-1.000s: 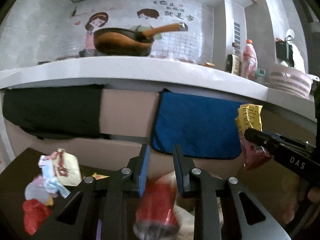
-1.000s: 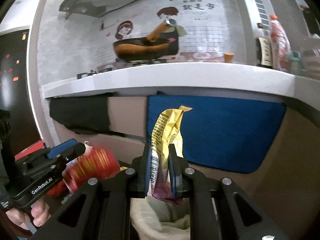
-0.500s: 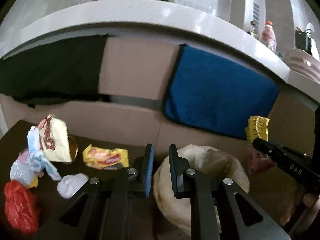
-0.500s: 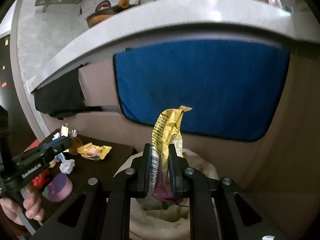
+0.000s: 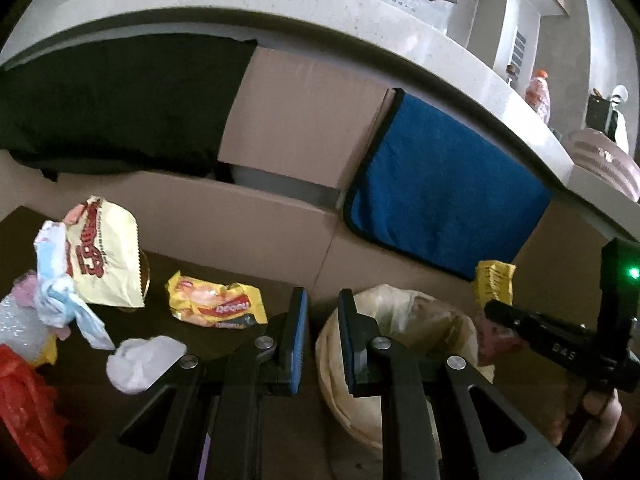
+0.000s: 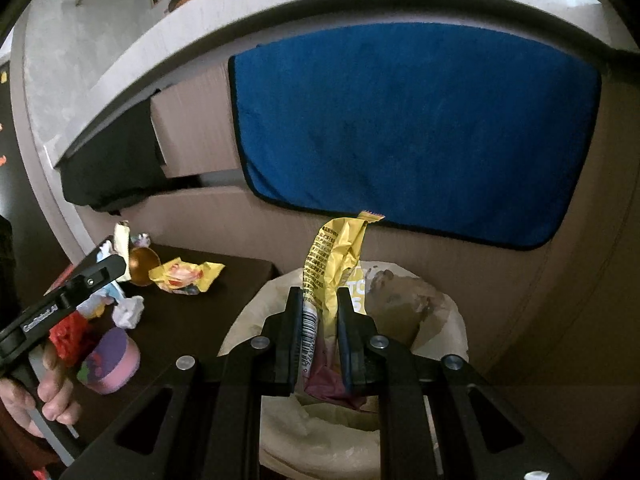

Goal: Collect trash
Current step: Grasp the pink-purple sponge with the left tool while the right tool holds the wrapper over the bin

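My right gripper point(image 6: 319, 312) is shut on a crumpled yellow snack wrapper point(image 6: 336, 256) and holds it upright just above the mouth of a bin lined with a pale bag point(image 6: 452, 320). In the left wrist view the same wrapper point(image 5: 494, 280) and right gripper point(image 5: 494, 308) hang over the bin's point(image 5: 400, 300) far right rim. My left gripper point(image 5: 323, 316) stands narrowly open with nothing between its fingers, at the bin's left edge beside the dark table point(image 5: 240, 344). On the table lie a yellow-red wrapper point(image 5: 216, 306), a cream snack bag point(image 5: 104, 256), a white tissue point(image 5: 140, 360) and a red plastic bag point(image 5: 24, 408).
A blue towel point(image 5: 444, 196) and a black cloth point(image 5: 112, 104) hang from the white counter behind, over cardboard panels. A purple-pink cup point(image 6: 112, 360) sits at the table's near edge. A person's hand point(image 6: 48, 396) grips the left tool.
The red can that was between my left jaws a second ago is gone from them, and the jaws have narrowed. Both grippers have sunk toward the bin; the right still holds the wrapper.
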Demonstrator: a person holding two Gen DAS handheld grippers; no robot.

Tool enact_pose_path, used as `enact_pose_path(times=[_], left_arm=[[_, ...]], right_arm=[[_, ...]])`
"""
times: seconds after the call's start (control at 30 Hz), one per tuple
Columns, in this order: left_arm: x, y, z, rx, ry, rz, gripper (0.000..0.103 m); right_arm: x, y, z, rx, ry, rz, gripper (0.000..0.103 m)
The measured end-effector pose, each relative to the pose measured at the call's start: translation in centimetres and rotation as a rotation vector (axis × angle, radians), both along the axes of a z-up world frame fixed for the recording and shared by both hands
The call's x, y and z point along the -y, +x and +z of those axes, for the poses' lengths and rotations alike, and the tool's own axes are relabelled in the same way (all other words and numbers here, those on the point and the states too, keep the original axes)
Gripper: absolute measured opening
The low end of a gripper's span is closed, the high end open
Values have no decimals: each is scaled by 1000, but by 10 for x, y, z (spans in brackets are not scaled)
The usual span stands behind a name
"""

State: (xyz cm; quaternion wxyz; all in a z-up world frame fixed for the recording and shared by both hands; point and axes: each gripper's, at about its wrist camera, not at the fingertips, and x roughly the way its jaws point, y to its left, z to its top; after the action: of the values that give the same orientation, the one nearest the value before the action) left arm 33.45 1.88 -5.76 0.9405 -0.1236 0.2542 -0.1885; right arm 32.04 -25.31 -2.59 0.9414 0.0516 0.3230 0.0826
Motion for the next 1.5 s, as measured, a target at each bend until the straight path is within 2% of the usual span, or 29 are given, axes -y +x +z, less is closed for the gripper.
enact_pose_path(times=[0.17,0.33,0.57,0.73,0.93,1.0,1.13,1.2,1.3,1.5], left_arm=[[-7,2,-4,-11,-55,-31,16],[-9,5,-4,-19,-72,-45,16],[-14,-7,24,11,-56,-75,18],[-32,-31,46,22,-54,-115,35],[-73,-62,47,-16,7,-73,42],[-94,-72,43,-56,18,-38,48],[-118,-86,17,-137,-32,22,58],[-113,-85,-1,-176,1,9,58],[-99,-70,-30,-232,100,5,58],[-102,-34,-73,-353,96,70,58]], right_arm=[[-10,9,-3,-24,-20,-5,15],[-17,15,-9,-44,-30,0,15],[-17,11,-6,-35,-21,2,15],[-17,-7,4,5,8,16,15],[-26,-31,11,42,21,45,15],[-29,-38,11,44,37,57,15],[-37,-48,9,44,62,82,15],[-44,-52,6,40,66,98,15],[-52,-56,2,32,62,117,15],[-53,-62,-4,21,49,127,15]])
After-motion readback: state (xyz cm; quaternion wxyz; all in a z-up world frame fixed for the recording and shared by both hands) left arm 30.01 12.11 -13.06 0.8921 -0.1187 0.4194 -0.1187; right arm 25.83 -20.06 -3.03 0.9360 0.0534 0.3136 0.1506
